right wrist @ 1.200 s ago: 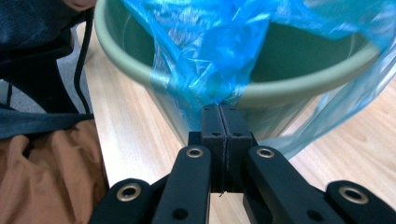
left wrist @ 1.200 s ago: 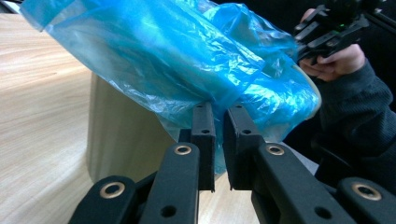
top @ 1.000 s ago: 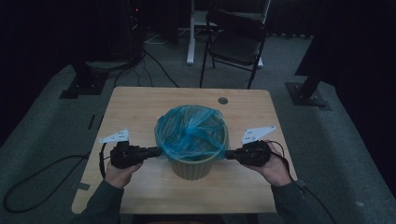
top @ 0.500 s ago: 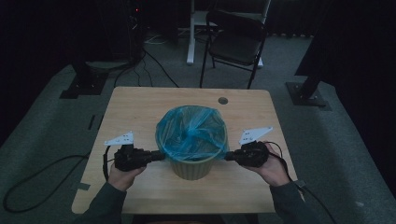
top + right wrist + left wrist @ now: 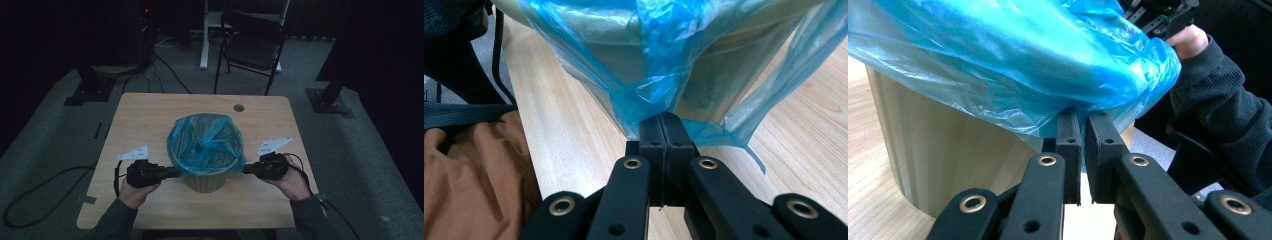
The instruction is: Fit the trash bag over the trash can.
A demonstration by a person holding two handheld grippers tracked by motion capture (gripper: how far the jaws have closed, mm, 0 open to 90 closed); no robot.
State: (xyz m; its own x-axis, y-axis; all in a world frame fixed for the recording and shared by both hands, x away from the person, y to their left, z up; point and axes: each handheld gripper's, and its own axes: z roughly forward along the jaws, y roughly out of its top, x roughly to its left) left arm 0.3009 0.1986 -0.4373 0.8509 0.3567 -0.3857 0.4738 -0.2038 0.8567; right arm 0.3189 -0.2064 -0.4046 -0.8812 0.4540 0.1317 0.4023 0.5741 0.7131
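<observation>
High view: a beige bin (image 5: pixel 205 181) stands near the middle of the wooden worktop (image 5: pixel 145 120), a little toward the person's edge, and a blue plastic bag (image 5: pixel 206 142) lines it, with its edge folded over the rim. The left gripper (image 5: pixel 176 172) reaches the bag at the bin's left side and the right gripper (image 5: pixel 246 169) reaches it at the right side, each held in one hand of the person. A dark folding chair (image 5: pixel 250 47) stands on the floor beyond the worktop. Left gripper view: the blue plastic bag (image 5: pixel 1013 65) hangs over the side of the bin (image 5: pixel 943 150), and the jaws stand nearly together with a thin gap, their tips up against the lower fold of the bag; I cannot tell for sure if they pinch the film. The person's other hand (image 5: pixel 1189 41) and a dark sleeve (image 5: pixel 1223 115) show behind the bag. Right gripper view: the jaws are pressed together with no gap and they hold a gathered fold of the blue plastic bag (image 5: pixel 649 95) just at the bin's wall. The light worktop (image 5: pixel 569 150) lies below it, and a brown cloth (image 5: pixel 469 180) is at the left beside the worktop edge.
</observation>
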